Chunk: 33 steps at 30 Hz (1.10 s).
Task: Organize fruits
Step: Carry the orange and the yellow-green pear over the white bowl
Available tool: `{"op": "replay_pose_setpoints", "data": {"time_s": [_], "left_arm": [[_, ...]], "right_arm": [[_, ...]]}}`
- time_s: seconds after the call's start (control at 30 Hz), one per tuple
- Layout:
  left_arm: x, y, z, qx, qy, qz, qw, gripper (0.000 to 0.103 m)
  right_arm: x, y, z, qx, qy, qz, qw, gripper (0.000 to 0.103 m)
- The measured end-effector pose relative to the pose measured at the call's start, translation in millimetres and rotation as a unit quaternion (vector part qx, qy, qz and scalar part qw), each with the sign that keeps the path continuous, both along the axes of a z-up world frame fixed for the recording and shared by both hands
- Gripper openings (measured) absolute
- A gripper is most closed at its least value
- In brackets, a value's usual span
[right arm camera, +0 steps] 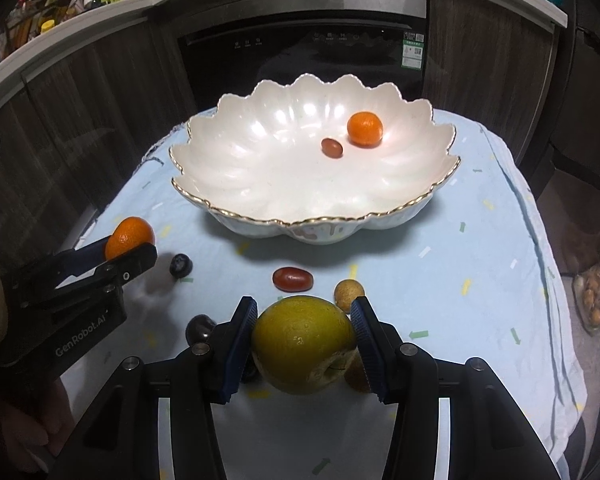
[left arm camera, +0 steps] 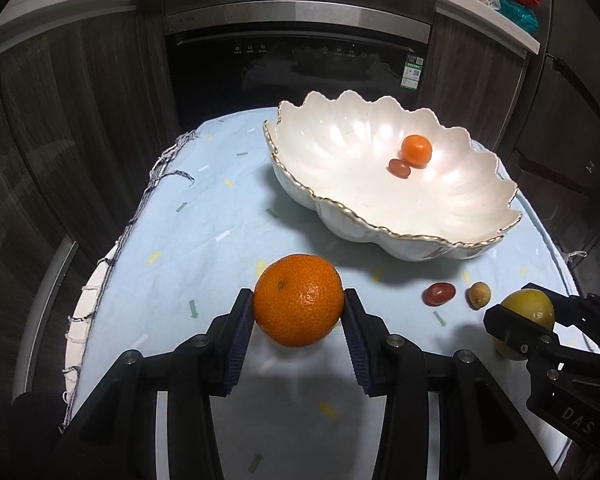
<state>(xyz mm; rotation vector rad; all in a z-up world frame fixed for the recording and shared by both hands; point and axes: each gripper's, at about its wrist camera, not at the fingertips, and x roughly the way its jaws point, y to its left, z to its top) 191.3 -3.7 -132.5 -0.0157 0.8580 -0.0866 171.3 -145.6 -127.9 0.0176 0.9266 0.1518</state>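
My left gripper [left arm camera: 299, 312] is shut on a large orange mandarin [left arm camera: 299, 300], held a little above the pale blue cloth. From the right wrist view the same left gripper [right arm camera: 130, 246] and its mandarin [right arm camera: 130, 237] show at the left. My right gripper [right arm camera: 304, 336] is shut on a yellow-green round fruit [right arm camera: 303, 344]; in the left wrist view that fruit [left arm camera: 526, 312] sits at the right. The white scalloped bowl [right arm camera: 260, 184] holds a small mandarin [right arm camera: 364, 128] and a red cherry tomato [right arm camera: 332, 147].
Loose on the cloth [right arm camera: 460, 280] lie a red cherry tomato [right arm camera: 292, 279], a tan longan [right arm camera: 349, 291], a dark blueberry [right arm camera: 181, 265] and a dark cherry [right arm camera: 199, 328]. A dark oven front [right arm camera: 300, 60] stands beyond the table's far edge. A bag of small fruits [right arm camera: 592, 300] is off to the right.
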Motion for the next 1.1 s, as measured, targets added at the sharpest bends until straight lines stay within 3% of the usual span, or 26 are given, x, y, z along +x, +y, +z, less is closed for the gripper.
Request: {"op": "replay_pose_setpoints", "data": {"time_s": [0.43, 1.1], "left_arm": [[-6.8, -12.2, 27.1, 0.0, -0.019, -0.009, 0.9998, 0.043], [15.7, -36.6, 62.6, -0.002, -0.041, -0.034, 0.9986, 0.043]], "right_arm": [[-5.1, -7.9, 25.5, 0.01, -0.031, -0.006, 0.999, 0.05], [17.2, -41.4, 62.1, 0.013, -0.075, -0.032, 0.997, 0.05]]}}
